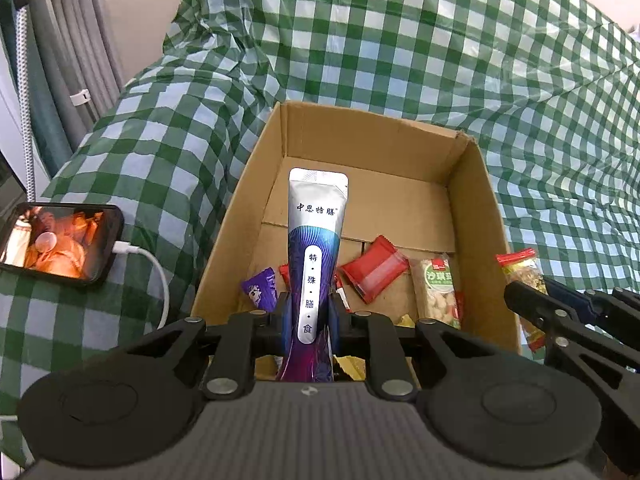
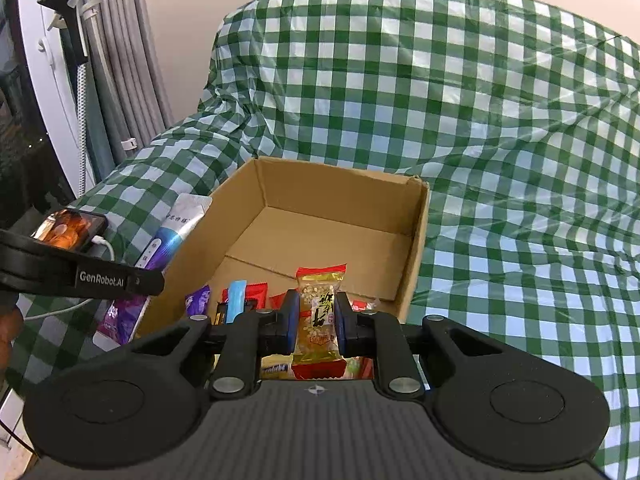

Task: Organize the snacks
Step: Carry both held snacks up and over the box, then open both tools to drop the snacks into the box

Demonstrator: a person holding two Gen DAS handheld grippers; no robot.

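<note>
Green checked cloth under cardboard box, few snacks inside. Left gripper fingers pinch silver-purple pouch; right gripper fingers pinch peanut candy bar. Both not dropped yet.

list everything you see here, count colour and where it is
cardboard box: one, brown, open, on the checked cloth
checked cloth: one, green and white, under and behind the box
silver-purple sachet: one, in the left gripper, above the box
golden snack bar: one, red ends, in the right gripper
red packet: one, on the box floor
green-label snack: one, in the box by the right wall
purple packet: one, in the box, left
phone: one, black, screen lit, left of the box, white cable plugged in
left gripper: black, shut on the sachet
right gripper: black, shut on the bar
</note>
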